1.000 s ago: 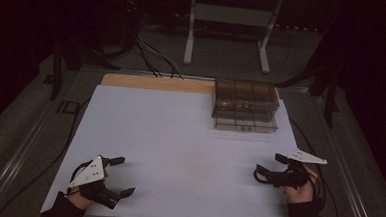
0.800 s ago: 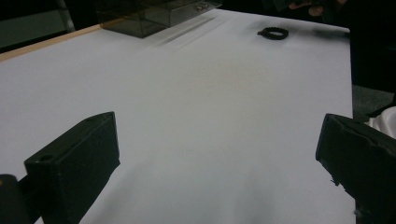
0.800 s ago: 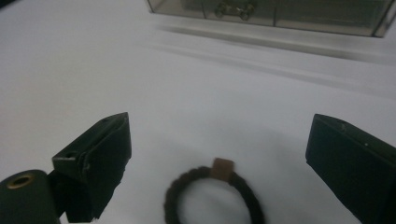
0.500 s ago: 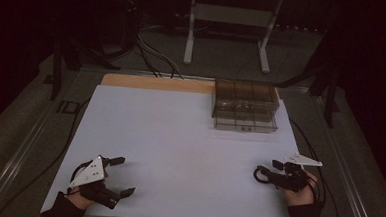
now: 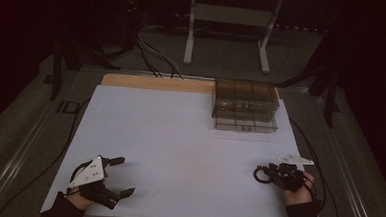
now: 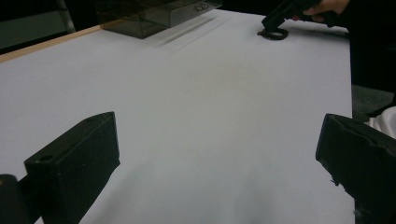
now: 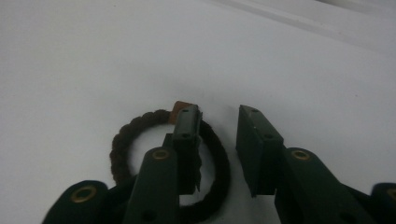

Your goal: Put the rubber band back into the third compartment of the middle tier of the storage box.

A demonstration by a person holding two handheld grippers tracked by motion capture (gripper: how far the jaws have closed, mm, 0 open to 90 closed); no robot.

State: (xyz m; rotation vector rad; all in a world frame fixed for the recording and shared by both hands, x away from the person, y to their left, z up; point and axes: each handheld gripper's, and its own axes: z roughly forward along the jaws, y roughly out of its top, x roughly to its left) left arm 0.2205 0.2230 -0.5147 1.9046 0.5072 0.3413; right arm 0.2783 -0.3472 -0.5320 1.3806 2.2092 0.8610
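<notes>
At the lower left of the high view the left gripper (image 5: pixel 119 175) rests on the white desk (image 5: pixel 178 153), its fingers (image 6: pixel 74 163) spread wide and released with only bare desk between them. In the upper right of the high view stands a clear smoky plastic drawer box (image 5: pixel 245 105) with several compartments; what lies inside them cannot be made out, and no label or writing on it can be read. At the lower right the right gripper (image 5: pixel 263 174) lies low on the desk by a dark braided hair tie (image 7: pixel 140 128), a ring with a small brown tag lying flat on the white surface. In the right gripper view one finger (image 7: pixel 187 140) stands inside the ring and the other just outside it, so the band on that side runs between them; a gap remains, and the fingers do not yet clench the tie. Compared with a second ago, the right gripper's fingers have just been closing from wide apart to a narrow gap, while the left gripper and the box sit where they were.
</notes>
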